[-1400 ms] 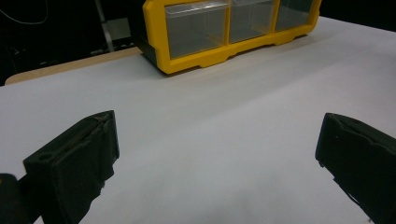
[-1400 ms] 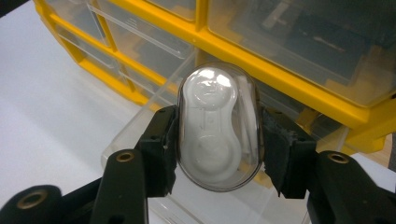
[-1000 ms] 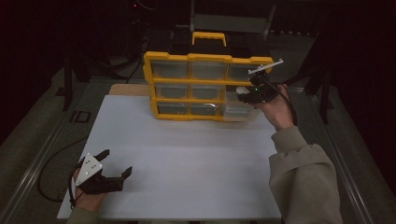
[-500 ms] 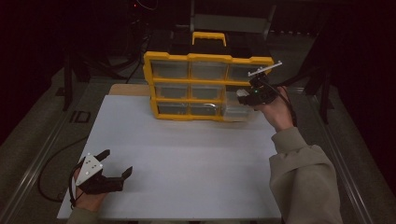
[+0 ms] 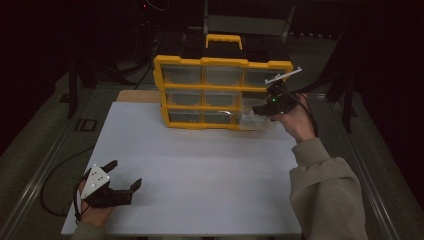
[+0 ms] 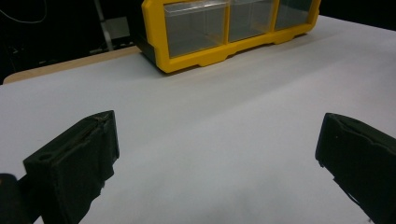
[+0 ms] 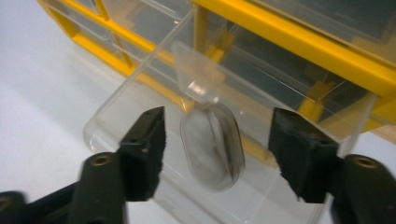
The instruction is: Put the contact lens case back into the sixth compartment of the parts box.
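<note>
A yellow organizer (image 5: 222,90) with clear drawers stands at the back of the white table (image 5: 200,165). Its lower right drawer (image 5: 252,120) is pulled out. My right gripper (image 5: 257,110) hovers at that drawer. In the right gripper view its jaws stand open (image 7: 219,130) on either side of a clear oval piece (image 7: 212,149) over the open drawer (image 7: 116,107), touching neither jaw. I cannot tell whether the piece is loose or part of the drawer. My left gripper (image 5: 125,174) rests open at the table's near left corner, nothing between its jaws (image 6: 217,154), the organizer (image 6: 196,60) far ahead.
A bare wooden strip (image 5: 137,96) shows behind the white sheet at the back left. Metal rails (image 5: 45,165) run along both sides of the table. A yellow handle (image 5: 223,39) sits on top of a dark case behind the organizer.
My right gripper has drifted slightly down and left at the pulled-out drawer. The left gripper has not moved.
</note>
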